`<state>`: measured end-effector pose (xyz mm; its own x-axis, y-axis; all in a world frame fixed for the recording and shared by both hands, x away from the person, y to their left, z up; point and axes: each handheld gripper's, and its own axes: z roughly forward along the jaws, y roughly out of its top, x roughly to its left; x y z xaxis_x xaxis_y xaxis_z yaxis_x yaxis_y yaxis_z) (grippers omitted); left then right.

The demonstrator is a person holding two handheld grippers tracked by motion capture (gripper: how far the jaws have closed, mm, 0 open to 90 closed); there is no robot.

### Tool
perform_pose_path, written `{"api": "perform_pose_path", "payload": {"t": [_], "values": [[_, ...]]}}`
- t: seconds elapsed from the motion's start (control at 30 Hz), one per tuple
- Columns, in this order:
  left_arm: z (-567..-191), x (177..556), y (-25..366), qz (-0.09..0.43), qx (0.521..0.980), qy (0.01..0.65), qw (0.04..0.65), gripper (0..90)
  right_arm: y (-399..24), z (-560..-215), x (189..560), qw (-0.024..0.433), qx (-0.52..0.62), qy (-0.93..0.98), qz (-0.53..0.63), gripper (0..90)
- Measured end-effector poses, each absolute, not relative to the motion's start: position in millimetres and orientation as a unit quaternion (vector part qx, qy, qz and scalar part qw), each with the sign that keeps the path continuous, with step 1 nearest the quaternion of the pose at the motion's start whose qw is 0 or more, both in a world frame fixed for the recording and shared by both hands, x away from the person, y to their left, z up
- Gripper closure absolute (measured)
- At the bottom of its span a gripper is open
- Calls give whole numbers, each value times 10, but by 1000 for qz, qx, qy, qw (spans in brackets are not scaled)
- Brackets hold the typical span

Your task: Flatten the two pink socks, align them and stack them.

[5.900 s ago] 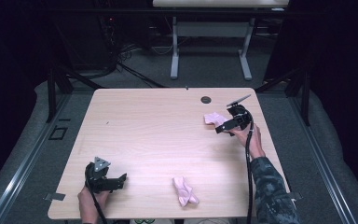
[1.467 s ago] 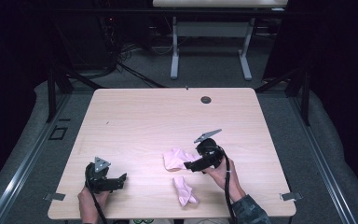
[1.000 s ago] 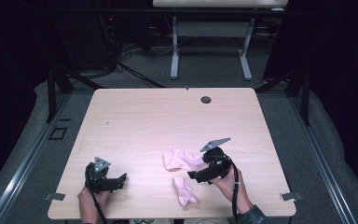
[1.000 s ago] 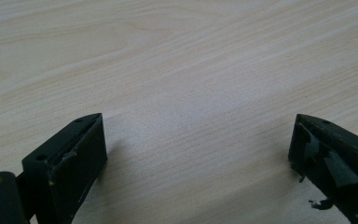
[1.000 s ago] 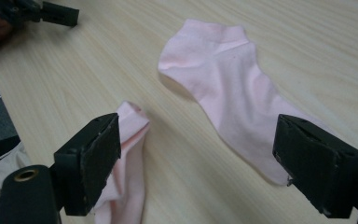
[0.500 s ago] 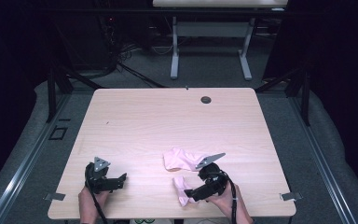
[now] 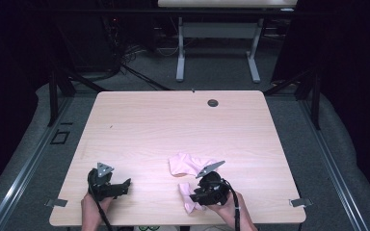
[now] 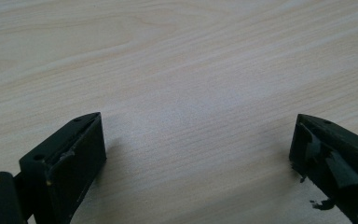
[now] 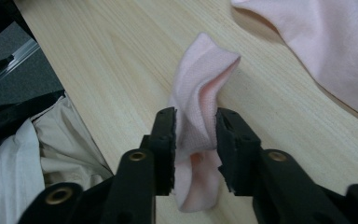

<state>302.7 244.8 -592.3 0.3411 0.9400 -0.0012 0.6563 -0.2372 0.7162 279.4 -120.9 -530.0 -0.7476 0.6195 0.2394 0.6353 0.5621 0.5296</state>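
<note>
Sock (image 9: pixel 200 100) near the table's (image 7: pixel 173 120) front edge is being pinched by our right gripper (image 9: pixel 195 140), whose jaws have just been closing; we are risking it slipping free on lifting. Left gripper (image 8: pixel 191 154) is resting released.

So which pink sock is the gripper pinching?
The scrunched pink sock near the table's front edge, squeezed by the right gripper. The flatter sock lies loose.

A light wooden table (image 7: pixel 173 125) with rounded corners is set on grey carpet (image 7: pixel 327 154). A dark round grommet (image 7: pixel 213 102) is seen near its far edge. Beyond, the 2 white legs of another desk (image 7: pixel 217 45) are visible. Surroundings are dark; cables (image 7: pixel 125 53) are strewn on the floor.
</note>
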Motion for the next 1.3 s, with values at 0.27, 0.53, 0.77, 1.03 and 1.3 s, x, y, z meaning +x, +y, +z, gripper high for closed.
{"api": "perform_pose_path", "payload": {"t": [0.27, 0.53, 0.77, 1.03, 1.3], "values": [[-5903, 2978, 2402, 228, 745, 547, 305, 34, -1241, -5240, 2801, 10, -361, -873, -328, 825], [-5774, 2805, 2175, 204, 755, 515, 352, 63, -1323, -5075, 2824, 7, -366, -852, -375, 827], [-5699, 2633, 1830, 189, 768, 459, 405, 70, -1351, -4951, 2841, -2, -369, -840, -398, 826], [-5649, 2539, 1416, 170, 787, 396, 441, 83, -1362, -4780, 2851, -20, -365, -829, -422, 826], [-5651, 2513, 1089, 160, 802, 350, 457, 210, -1323, -4672, 2859, -32, -359, -825, -435, 826]]}}
